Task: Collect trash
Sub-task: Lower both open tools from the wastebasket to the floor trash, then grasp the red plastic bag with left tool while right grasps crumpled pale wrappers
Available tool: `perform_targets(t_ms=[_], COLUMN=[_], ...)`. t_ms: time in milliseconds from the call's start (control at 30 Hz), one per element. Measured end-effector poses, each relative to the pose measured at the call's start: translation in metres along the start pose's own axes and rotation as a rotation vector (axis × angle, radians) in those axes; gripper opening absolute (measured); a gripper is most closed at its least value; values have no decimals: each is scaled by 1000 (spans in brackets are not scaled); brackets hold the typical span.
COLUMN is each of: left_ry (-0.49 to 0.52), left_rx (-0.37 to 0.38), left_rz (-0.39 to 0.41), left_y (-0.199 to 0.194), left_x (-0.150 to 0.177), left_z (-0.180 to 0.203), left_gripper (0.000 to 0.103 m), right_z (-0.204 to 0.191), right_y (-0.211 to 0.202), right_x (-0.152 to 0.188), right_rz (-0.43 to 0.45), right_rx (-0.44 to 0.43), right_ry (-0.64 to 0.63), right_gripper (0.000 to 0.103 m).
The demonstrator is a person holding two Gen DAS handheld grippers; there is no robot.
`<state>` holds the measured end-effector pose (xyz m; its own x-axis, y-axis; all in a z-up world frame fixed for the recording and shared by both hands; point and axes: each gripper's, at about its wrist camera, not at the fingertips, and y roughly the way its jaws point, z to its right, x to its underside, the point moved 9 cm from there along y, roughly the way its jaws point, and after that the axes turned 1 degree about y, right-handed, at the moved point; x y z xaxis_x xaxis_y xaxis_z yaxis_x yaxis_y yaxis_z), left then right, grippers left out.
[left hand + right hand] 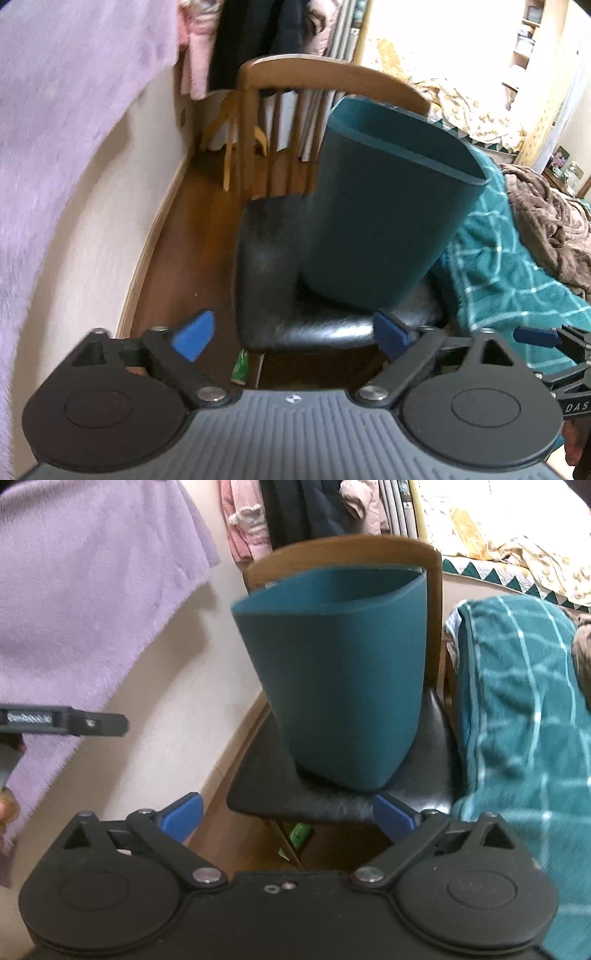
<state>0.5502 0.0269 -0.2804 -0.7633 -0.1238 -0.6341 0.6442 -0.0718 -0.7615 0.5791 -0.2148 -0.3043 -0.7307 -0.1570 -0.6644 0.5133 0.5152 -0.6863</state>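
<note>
- Left wrist view: the left gripper (293,334) is pointing down toward a wooden chair (314,74), its blue-padded jaws standing wide apart with nothing between them.
- Left wrist view: a teal waste bin (384,206) is standing upright on the chair's black seat (273,277), toward the seat's right side and open at the top; its inside is not showing.
- Left wrist view: a small green wrapper (241,365) is lying on the brown floor (192,236) just below the front edge of the seat, apart from both fingertips.
- Left wrist view: a teal checked blanket (509,266) is lying just beside the bin on the right, and a lilac towel (66,122) is hanging along the wall on the left; part of the right gripper is showing at the right edge.
- Right wrist view: the right gripper (288,818) is facing the same waste bin (340,686), its jaws likewise spread wide and holding nothing.
- Right wrist view: the bin is sitting on the black seat (258,786) in front of the chair's backrest (347,550).
- Right wrist view: the green wrapper (300,835) is showing on the floor under the seat, between the chair's legs.
- Right wrist view: one black finger of the left gripper (88,722) is reaching in from the left edge before the lilac towel (92,590); the checked blanket (524,709) is filling the right side.
</note>
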Motion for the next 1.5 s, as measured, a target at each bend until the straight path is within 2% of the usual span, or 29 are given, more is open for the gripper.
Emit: perform_targets(t_ms=[133, 267, 467, 567, 700, 800, 900, 967, 1200, 1500], left_ry=[-41, -68, -164, -180, -214, -224, -249, -247, -236, -242], left_rx=[-8, -51, -135, -194, -221, -243, -217, -234, -252, -264], left_rz=[-10, -41, -104, -113, -151, -203, -280, -322, -462, -535], left_y=[28, 68, 139, 175, 225, 260, 297, 316, 376, 410], left_x=[39, 84, 157, 193, 245, 282, 325, 355, 447, 499], left_z=[-33, -63, -114, -133, -149, -154, -158, -162, -172, -180], left_gripper=[103, 103, 103, 103, 103, 103, 103, 103, 103, 102], right_z=[2, 9, 27, 34, 47, 57, 64, 69, 83, 98], right_y=[33, 73, 154, 197, 252, 291, 325, 346, 400, 448], right_x=[42, 88, 167, 203, 249, 283, 316, 336, 377, 392], right_rz=[-37, -72, -152, -187, -232, -276, -329, -362, -419, -435], right_rx=[5, 30, 79, 92, 96, 105, 101, 102, 101, 132], right_ry=[8, 14, 0, -26, -50, -67, -107, -142, -197, -252], right_gripper=[101, 101, 101, 101, 100, 96, 94, 92, 82, 75])
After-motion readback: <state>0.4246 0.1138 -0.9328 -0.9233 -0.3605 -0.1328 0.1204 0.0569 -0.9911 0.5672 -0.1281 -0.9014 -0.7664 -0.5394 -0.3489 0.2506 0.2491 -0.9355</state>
